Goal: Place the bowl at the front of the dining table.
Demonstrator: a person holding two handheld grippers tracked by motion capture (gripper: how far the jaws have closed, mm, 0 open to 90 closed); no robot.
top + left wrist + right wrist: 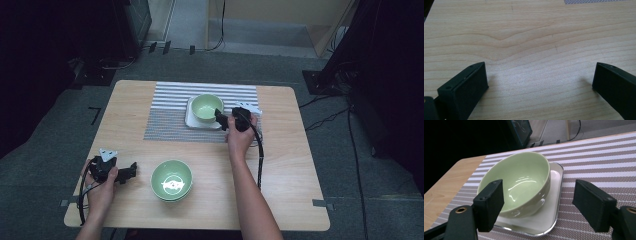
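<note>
The bowl (517,182) sits on a tray (554,202) on the mat. It looks glazed, slick and breakable; pinch its rim. The right claw (539,202) gapes beside it; the left claw (540,80) gapes over bare counter (529,37).

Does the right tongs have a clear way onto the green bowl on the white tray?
Probably yes. The right tongs are open right at the bowl, one jaw already at its rim, and nothing lies between them on the tray.
</note>
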